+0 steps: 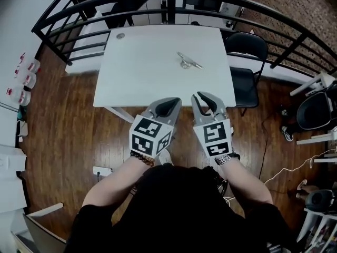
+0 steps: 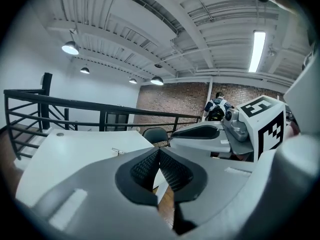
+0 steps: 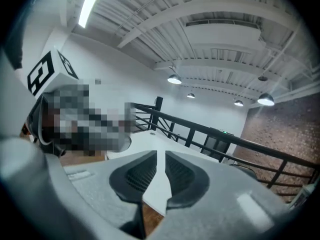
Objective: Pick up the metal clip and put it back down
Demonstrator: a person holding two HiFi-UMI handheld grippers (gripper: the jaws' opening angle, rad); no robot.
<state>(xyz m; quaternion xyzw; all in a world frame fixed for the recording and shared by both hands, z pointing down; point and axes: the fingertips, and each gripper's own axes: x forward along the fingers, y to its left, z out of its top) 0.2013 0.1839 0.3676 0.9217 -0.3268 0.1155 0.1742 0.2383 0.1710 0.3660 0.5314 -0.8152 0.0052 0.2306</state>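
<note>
On the white rectangular table lies one silver metal clip. Two grey hand-held grippers hover at its near edge. The left gripper is closed and empty; the right gripper is slightly parted and empty.

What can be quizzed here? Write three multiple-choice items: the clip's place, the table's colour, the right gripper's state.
1. Where is the clip?
A. On the floor.
B. On the table, right of its middle.
C. On the chair.

2. What colour is the table top?
A. Black.
B. Brown.
C. White.

3. How do the right gripper's fingers stand?
A. Slightly apart, nothing between them.
B. Shut on the clip.
C. Wide open round the clip.

Key:
1 B: the head view shows it lying on the top, untouched.
2 C: the top is plain white in every view.
3 A: the right gripper view shows a narrow gap, with only the table seen through it.
</note>
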